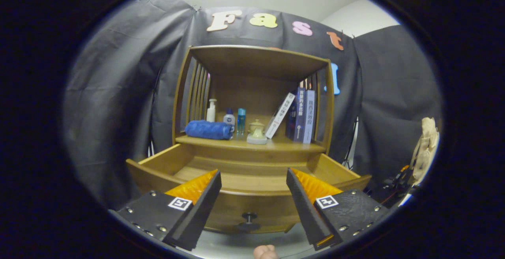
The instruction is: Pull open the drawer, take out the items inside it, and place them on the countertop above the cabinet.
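The wooden drawer (158, 168) stands pulled out toward me, its bare wooden floor showing and its dark round knob (249, 216) on the front panel low between my fingers. Above it is the cabinet's countertop (284, 145). On it lie a rolled blue towel (209, 129), a white pump bottle (212, 111), two small bottles (235, 120) and a pale lidded pot (257, 132). My gripper (252, 174) hovers just in front of the drawer, open, with nothing between its fingers.
Several books (300, 115) lean at the countertop's right end under the hutch's wooden top (256, 57). Slatted wooden sides close the shelf left and right. A pale bag (426, 144) and cables sit off to the right. A fingertip (265, 252) shows below the gripper.
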{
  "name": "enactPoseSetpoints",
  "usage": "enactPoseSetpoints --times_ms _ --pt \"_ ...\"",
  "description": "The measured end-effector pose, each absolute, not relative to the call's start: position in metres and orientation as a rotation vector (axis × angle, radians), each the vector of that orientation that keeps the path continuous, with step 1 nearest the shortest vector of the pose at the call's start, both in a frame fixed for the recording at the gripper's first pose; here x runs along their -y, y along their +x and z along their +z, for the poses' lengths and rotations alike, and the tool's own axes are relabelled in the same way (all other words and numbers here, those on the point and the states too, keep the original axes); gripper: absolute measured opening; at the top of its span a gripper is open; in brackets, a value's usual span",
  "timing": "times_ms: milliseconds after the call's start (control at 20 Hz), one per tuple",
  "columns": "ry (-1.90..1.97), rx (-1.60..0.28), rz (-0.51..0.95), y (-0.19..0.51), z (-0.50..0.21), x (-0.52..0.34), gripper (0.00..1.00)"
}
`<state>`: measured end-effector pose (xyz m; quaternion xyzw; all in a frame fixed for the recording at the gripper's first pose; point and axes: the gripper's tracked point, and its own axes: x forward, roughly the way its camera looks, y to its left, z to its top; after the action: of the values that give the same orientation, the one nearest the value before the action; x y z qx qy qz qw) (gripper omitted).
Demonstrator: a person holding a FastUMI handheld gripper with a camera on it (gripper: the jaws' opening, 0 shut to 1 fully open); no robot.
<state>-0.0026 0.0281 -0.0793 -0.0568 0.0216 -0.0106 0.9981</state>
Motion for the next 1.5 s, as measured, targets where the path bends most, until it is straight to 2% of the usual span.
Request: enactPoseSetpoints --times_ms 350,650,1500 --pt "-0.064 -0.143 -0.023 0.012 -0.146 -0.021 0.99" --pt "-0.061 0.019 -0.02 0.019 -0.143 -0.024 1.0" --pt "-0.014 0.008 0.016 0.153 -0.138 -0.026 0.99"
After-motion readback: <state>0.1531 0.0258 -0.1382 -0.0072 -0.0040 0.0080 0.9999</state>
